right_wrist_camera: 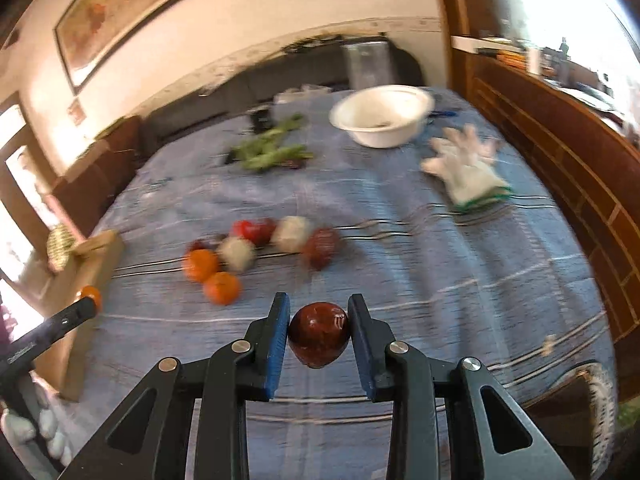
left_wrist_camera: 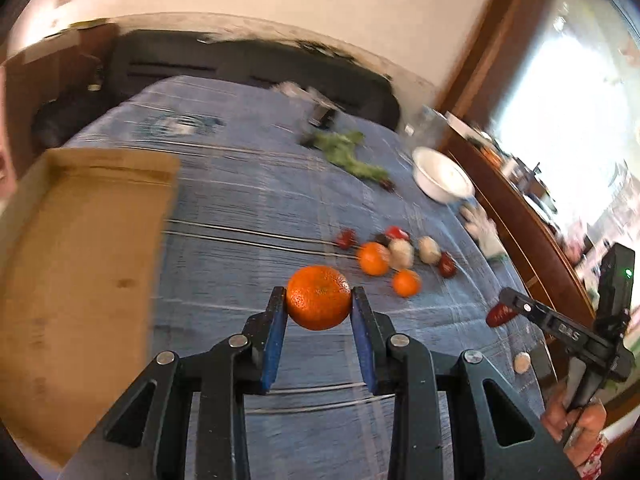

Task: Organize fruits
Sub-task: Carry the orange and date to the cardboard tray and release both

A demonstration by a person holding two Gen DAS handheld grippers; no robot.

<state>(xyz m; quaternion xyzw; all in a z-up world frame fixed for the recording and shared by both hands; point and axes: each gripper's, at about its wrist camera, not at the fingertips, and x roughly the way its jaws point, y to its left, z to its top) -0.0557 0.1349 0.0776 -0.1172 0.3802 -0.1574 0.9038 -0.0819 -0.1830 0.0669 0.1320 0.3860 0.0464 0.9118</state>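
My left gripper (left_wrist_camera: 319, 294) is shut on an orange (left_wrist_camera: 319, 297) and holds it above the blue bedspread (left_wrist_camera: 248, 204). My right gripper (right_wrist_camera: 319, 308) is shut on a dark red fruit (right_wrist_camera: 319, 334), also held above the bedspread (right_wrist_camera: 420, 280). A cluster of loose fruits lies on the cloth: two oranges (right_wrist_camera: 212, 276), two pale round fruits (right_wrist_camera: 264, 242), and red fruits (right_wrist_camera: 320, 246). The same cluster shows in the left wrist view (left_wrist_camera: 396, 256). The right gripper with its red fruit (left_wrist_camera: 500, 315) shows at the right of the left wrist view.
A cardboard box (left_wrist_camera: 80, 260) stands at the left; it also shows in the right wrist view (right_wrist_camera: 80, 320). A white bowl (right_wrist_camera: 382, 114), green leafy stems (right_wrist_camera: 272, 148) and a white glove (right_wrist_camera: 464, 168) lie farther back. A wooden bed frame (right_wrist_camera: 560, 152) runs along the right.
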